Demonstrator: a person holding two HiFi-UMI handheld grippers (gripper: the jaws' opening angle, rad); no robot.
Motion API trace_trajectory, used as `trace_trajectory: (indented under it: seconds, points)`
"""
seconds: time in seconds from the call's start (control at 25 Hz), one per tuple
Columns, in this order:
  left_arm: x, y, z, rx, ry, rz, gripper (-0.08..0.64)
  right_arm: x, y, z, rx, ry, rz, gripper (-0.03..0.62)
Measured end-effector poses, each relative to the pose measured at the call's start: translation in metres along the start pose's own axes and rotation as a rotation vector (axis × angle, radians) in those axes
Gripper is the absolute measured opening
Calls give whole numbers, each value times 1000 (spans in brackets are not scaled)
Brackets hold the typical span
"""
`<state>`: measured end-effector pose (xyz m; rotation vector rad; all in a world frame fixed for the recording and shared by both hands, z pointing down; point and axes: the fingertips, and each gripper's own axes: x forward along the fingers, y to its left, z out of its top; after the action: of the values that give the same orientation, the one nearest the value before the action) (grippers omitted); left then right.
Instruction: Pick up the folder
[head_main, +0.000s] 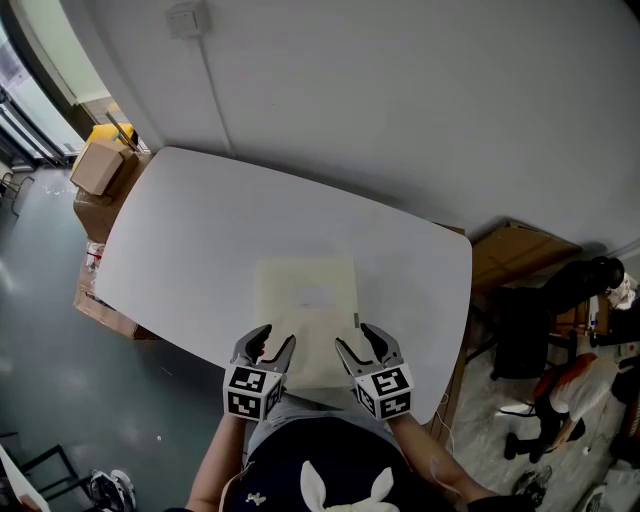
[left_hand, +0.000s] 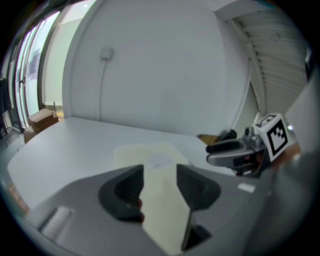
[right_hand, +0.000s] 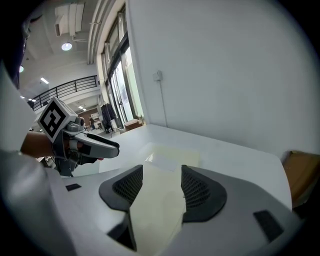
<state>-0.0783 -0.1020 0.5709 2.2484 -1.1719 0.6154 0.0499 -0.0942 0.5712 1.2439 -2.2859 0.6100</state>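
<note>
Cardboard box (head_main: 97, 165): is sitting well to the left of the folder (head_main: 307, 300), off the far left corner of the bench (head_main: 190, 230).
Bench: white with rounded corners, is carrying the folder close to its near edge.
Left gripper (head_main: 276, 338): is hanging over the folder's left edge, towards its near corner, and is pointing forward and down; its marker cube is showing nearest the person.
Left fingers (left_hand: 122, 192): are standing moderately wide apart, pressing on nothing; the folder's pale sheet is showing in the gap between them.
Folder: pale cream and rectangular, is lying flat on the bench between the two grippers, with a faint paler patch near its middle.
Person's dark top (head_main: 340, 480): is showing just this side of the folder's near edge.
Right gripper (head_main: 356, 338): is hanging over the folder's right edge, level with the left gripper, and is also pointing forward and down.
Right fingers (right_hand: 200, 192): are standing moderately wide apart and closing on nothing; the folder is lying in view between them.
Brown cardboard (head_main: 520, 255): is lying well to the right of the folder, past the bench's right end.
</note>
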Motion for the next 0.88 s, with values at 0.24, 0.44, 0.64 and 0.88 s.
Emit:
trace_trajectory:
  seconds: [0.24, 0.44, 0.64, 0.88]
  points:
    - [9, 11, -16, -11, 54, 19, 207, 8, -8, -13, 29, 47, -2, 221]
    - [15, 18, -23, -6, 87, 31, 222, 16, -20, -28, 44, 86, -22, 221]
    - [21, 25, -34, 47, 137, 48, 233, 23, -26, -40, 76, 124, -22, 227]
    - [26, 35, -45, 61, 184, 58, 238, 32, -26, -58, 183, 195, 36, 262]
